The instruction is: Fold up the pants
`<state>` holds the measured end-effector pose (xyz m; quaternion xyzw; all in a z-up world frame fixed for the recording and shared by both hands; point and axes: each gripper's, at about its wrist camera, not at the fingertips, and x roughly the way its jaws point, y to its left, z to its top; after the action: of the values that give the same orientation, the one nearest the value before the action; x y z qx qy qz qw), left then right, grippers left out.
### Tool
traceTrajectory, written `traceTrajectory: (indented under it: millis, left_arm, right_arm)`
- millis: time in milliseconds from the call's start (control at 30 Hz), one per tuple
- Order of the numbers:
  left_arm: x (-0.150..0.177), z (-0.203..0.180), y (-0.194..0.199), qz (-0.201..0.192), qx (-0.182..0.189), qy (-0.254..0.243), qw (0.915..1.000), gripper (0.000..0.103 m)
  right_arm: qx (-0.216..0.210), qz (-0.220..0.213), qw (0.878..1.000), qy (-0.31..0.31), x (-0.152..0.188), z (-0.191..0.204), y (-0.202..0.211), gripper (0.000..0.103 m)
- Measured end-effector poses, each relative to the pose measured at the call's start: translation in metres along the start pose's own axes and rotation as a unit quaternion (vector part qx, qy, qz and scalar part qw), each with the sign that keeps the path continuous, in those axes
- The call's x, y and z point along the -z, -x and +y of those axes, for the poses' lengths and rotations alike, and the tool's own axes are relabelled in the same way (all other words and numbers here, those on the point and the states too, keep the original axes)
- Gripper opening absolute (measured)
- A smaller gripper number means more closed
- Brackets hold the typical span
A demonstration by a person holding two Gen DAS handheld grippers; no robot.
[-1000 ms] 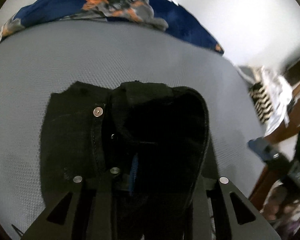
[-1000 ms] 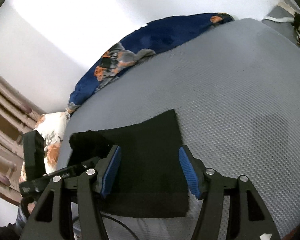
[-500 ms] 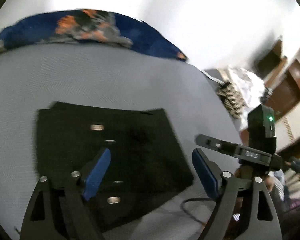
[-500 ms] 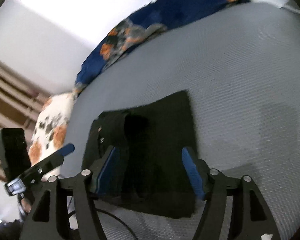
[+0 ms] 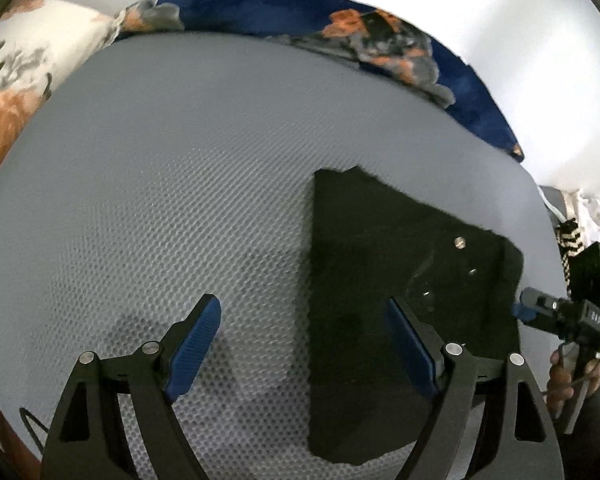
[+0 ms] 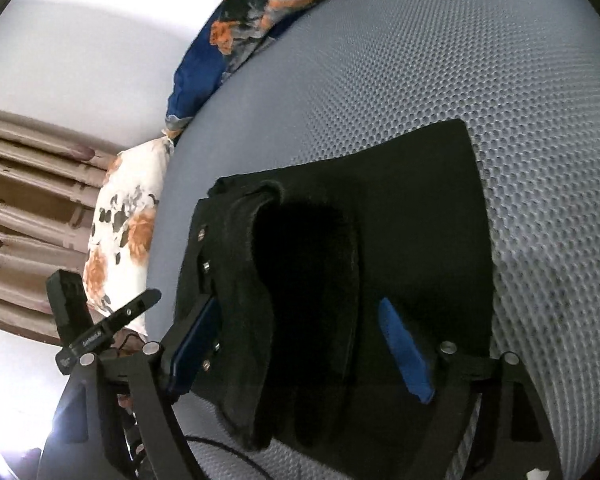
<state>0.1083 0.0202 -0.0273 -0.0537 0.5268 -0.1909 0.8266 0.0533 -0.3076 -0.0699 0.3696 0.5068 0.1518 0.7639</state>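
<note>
Black pants point(image 6: 380, 220) folded on mesh | left gripper point(image 5: 304, 344) jaws apart | right gripper point(image 6: 300, 340) jaws apart

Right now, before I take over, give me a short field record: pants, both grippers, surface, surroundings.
pants: black pants, folded into a compact stack, lying flat; metal buttons showing
left gripper: left gripper open, holding nothing, over the pants' edge and bare surface
right gripper: right gripper open, fingers astride the folded stack, not clamped
surface: grey mesh mattress
surroundings: blue floral blanket at the far edge; floral pillow beside it
</note>
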Motion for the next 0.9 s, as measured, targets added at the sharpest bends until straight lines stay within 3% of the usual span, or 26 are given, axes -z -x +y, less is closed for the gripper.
traceTrajectory:
  millis: [167,200,233,300,433,500,700,833,900]
  left_arm:
    - [0.003,-0.002,-0.009,0.017,-0.003,0.004,0.9998,0.084]
    - [0.003,-0.002,-0.01,0.02,-0.002,0.005,0.9998,0.084]
    - [0.002,-0.008,-0.012,0.021,-0.003,0.005,0.9998,0.084]
    - [0.002,-0.011,-0.013,0.023,-0.002,0.003,0.9997,0.084]
    - [0.003,-0.02,-0.019,0.022,0.006,-0.003,0.9997,0.084]
    - [0.003,-0.025,-0.022,0.018,0.01,-0.006,0.9998,0.084]
    - [-0.003,-0.046,-0.029,0.008,0.022,-0.018,0.9996,0.084]
    - [-0.006,-0.065,-0.034,0.003,0.021,-0.022,0.9995,0.084]
    - [-0.006,-0.073,-0.041,0.006,0.017,-0.027,0.9995,0.084]
  right_arm:
    - [-0.015,-0.008,1.0,0.019,-0.016,0.01,-0.016,0.075]
    - [-0.012,-0.006,1.0,0.021,-0.019,0.014,-0.021,0.069]
    - [-0.01,-0.003,1.0,0.021,-0.02,0.015,-0.024,0.053]
    - [-0.018,0.007,1.0,0.016,-0.022,0.018,-0.027,0.032]
    - [-0.011,-0.014,0.999,0.041,-0.017,0.036,-0.007,0.013]
    - [-0.026,-0.026,0.999,0.036,-0.015,0.045,0.01,0.012]
    - [-0.015,-0.087,0.995,0.039,-0.021,0.047,0.063,0.012]
    - [0.029,-0.066,0.997,-0.016,-0.024,0.004,0.055,0.012]
    - [0.088,-0.048,0.994,-0.04,-0.02,-0.022,0.036,0.016]
